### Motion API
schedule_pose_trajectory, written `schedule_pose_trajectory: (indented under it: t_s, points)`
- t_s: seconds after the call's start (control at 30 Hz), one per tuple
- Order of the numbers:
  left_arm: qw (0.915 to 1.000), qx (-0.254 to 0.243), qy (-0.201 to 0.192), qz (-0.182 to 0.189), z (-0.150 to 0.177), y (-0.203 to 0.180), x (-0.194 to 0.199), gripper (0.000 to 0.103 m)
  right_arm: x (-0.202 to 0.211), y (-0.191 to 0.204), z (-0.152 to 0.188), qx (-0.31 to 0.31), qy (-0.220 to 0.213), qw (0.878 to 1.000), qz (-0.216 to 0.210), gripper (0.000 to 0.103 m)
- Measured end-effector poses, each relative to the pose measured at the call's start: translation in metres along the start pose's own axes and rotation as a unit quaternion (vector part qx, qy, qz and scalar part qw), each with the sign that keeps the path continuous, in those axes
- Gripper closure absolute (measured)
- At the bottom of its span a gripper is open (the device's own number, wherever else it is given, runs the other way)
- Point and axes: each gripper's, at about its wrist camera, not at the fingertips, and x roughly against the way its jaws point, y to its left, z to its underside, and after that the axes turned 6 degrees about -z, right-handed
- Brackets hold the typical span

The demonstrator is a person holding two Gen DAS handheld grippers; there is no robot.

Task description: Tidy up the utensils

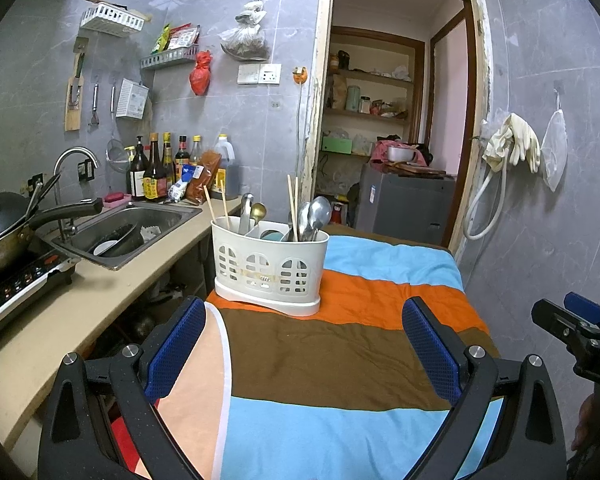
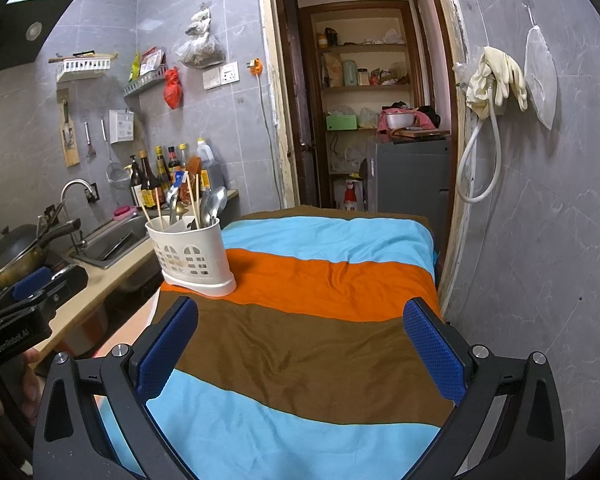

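White utensil caddy (image 1: 270,270) with spoons (image 1: 318,216), chopsticks (image 1: 293,204); striped cloth (image 1: 340,360). Left gripper (image 1: 304,344), right gripper (image 2: 300,344): spread apart, empty.

A small home kitchen: grey tiled walls, steel sink (image 1: 128,232) with curved tap (image 1: 74,160), wok (image 1: 4,224) on an induction cooker (image 1: 20,284), sauce bottles (image 1: 160,168) lined along the tabletop (image 1: 100,300), hanging peelers and strainer, pantry shelves (image 1: 370,76) beyond the doorway.

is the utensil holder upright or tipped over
Upright: the utensil holder sits flat on its base on the striped cloth, spoons and chopsticks pointing up.
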Motion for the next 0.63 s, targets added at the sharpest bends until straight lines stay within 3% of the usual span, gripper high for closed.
schedule_pose_trajectory:
  t_s: [0.63]
  points:
    - [0.9998, -0.016, 0.007, -0.013, 0.0, 0.005, -0.012, 0.007, -0.001, 0.003, 0.007, -0.006, 0.019, 1.0, 0.002, 0.0]
